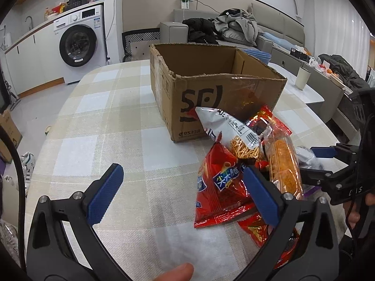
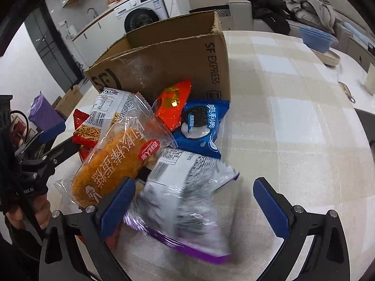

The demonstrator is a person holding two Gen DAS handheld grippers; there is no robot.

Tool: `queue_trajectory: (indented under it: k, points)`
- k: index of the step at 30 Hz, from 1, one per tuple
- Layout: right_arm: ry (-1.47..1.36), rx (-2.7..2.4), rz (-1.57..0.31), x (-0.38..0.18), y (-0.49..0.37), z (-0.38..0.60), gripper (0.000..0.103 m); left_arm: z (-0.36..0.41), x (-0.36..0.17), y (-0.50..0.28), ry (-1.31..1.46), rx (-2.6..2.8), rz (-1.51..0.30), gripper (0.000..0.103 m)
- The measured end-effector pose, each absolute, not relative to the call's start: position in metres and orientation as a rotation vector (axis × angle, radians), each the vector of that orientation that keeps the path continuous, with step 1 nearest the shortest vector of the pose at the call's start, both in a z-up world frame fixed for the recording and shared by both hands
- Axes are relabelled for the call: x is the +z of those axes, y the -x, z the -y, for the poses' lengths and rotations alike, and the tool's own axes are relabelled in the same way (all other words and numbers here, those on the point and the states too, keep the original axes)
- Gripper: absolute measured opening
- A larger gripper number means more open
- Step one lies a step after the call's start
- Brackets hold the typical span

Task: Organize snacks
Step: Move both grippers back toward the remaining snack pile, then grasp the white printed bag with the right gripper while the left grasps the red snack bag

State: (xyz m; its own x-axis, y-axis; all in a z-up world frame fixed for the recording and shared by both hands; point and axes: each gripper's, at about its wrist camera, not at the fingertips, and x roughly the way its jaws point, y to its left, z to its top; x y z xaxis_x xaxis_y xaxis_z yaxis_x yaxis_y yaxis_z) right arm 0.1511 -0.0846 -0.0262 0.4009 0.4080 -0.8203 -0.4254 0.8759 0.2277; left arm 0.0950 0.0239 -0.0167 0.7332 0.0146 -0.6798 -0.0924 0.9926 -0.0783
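Note:
An open cardboard box [image 1: 225, 98] [image 2: 178, 53] stands on the checked tablecloth. A pile of snack bags lies against its front. The pile holds a red chips bag [image 1: 218, 187], a white bag of sticks [image 1: 234, 131] [image 2: 107, 110], a clear bag with an orange cake [image 1: 283, 164] [image 2: 114, 164], a blue Oreo pack [image 2: 201, 126], an orange-red pack [image 2: 173, 105] and a white and purple bag [image 2: 187, 208]. My left gripper [image 1: 182, 192] is open, its right finger over the red bag. My right gripper [image 2: 194, 199] is open around the white and purple bag, touching or not I cannot tell.
The table [image 1: 98, 140] [image 2: 293, 117] carries a cream cup [image 1: 302, 78] and blue bowls [image 2: 316, 38] at its far side. A sofa with clothes [image 1: 234, 28] stands behind. A washing machine [image 1: 79, 44] is at the left. Shoes and a carton lie on the floor at the left.

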Motion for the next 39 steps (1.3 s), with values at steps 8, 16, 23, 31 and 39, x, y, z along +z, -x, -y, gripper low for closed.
queue_trajectory:
  k: [8, 16, 23, 31, 39]
  points:
    - [0.066, 0.506, -1.018, -0.037, -0.144, 0.077, 0.099, -0.021, -0.028, -0.101, 0.119, 0.044, -0.771, 0.102]
    - [0.155, 0.541, -1.0, -0.033, -0.136, 0.077, 0.073, -0.019, -0.031, -0.106, 0.106, 0.043, -0.777, 0.102]
    - [0.164, 0.541, -0.953, -0.033, -0.128, 0.075, 0.065, -0.019, -0.035, -0.108, 0.098, 0.031, -0.771, 0.102]
    - [0.186, 0.556, -0.917, -0.027, -0.117, 0.076, 0.062, -0.016, -0.034, -0.102, 0.093, 0.026, -0.762, 0.102]
    - [0.145, 0.547, -0.887, -0.018, -0.12, 0.097, 0.062, -0.013, -0.038, -0.103, 0.113, -0.004, -0.776, 0.102]
